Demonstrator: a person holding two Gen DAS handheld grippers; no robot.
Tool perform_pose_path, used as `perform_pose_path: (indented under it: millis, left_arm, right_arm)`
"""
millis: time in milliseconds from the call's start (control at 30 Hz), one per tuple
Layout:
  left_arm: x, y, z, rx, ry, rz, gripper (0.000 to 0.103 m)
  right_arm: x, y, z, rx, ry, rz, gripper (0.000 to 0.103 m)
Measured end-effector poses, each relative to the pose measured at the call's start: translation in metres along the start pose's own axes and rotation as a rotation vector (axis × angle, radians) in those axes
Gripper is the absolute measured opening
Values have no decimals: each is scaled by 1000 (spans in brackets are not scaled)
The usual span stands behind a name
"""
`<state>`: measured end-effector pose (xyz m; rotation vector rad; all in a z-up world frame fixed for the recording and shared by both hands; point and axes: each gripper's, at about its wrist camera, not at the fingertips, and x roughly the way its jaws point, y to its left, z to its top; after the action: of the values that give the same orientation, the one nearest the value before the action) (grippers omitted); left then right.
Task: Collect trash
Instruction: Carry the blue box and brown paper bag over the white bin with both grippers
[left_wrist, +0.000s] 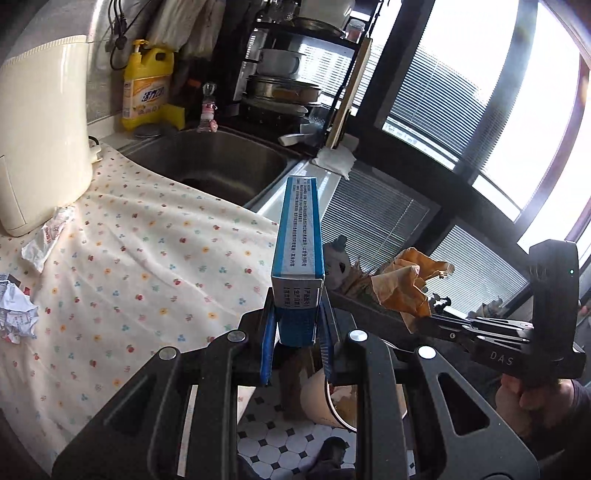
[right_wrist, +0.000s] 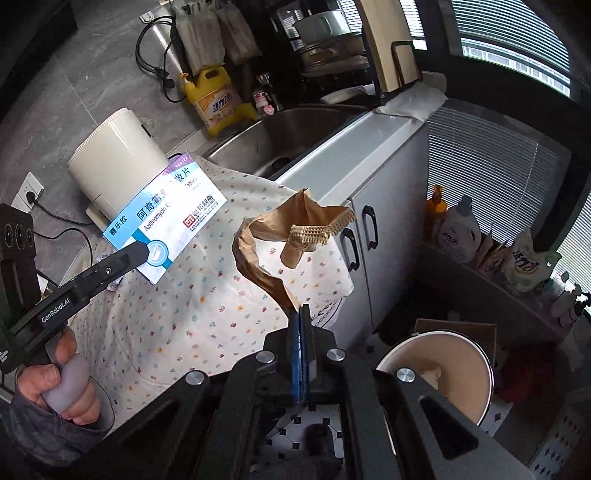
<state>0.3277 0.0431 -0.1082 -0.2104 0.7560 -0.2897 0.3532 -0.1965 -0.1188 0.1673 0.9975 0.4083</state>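
My left gripper (left_wrist: 297, 326) is shut on a blue-and-white medicine box (left_wrist: 299, 254), which stands upright beyond the counter's edge. In the right wrist view the same box (right_wrist: 166, 214) sits in the left gripper (right_wrist: 149, 254) above the flowered cloth (right_wrist: 192, 314). A crumpled brown paper bag (right_wrist: 266, 236) is pinched at its lower end by my right gripper (right_wrist: 301, 314), which is shut. The bag (left_wrist: 404, 284) and the right gripper (left_wrist: 424, 317) show at the right in the left wrist view. A cream round bin (right_wrist: 480, 354) stands open on the tiled floor below. A crumpled white paper (left_wrist: 16, 314) and a wrapper (left_wrist: 48, 236) lie on the cloth.
A steel sink (left_wrist: 221, 158) lies behind the cloth, with a yellow detergent bottle (left_wrist: 147, 85) and a cream appliance (left_wrist: 40, 133) beside it. White cabinet doors (right_wrist: 369, 240) face the bin. A low shelf with bottles (right_wrist: 458, 229) runs under the window.
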Motion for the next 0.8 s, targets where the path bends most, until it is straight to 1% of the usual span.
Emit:
perform_pose_path:
  millis: [200, 400, 600, 800]
  left_arm:
    - [37, -41, -11, 20, 72, -38, 21]
    - [73, -68, -29, 21, 154, -50, 21]
    - [106, -85, -56, 7, 246, -34, 21]
    - [130, -89, -90, -49, 324, 7, 20]
  right_arm:
    - [-14, -50, -14, 63, 10, -38, 2]
    - [-13, -97, -33, 119, 52, -63, 2]
    - [11, -140, -56, 153, 141, -76, 2]
    - [52, -177, -85, 180, 270, -75, 2]
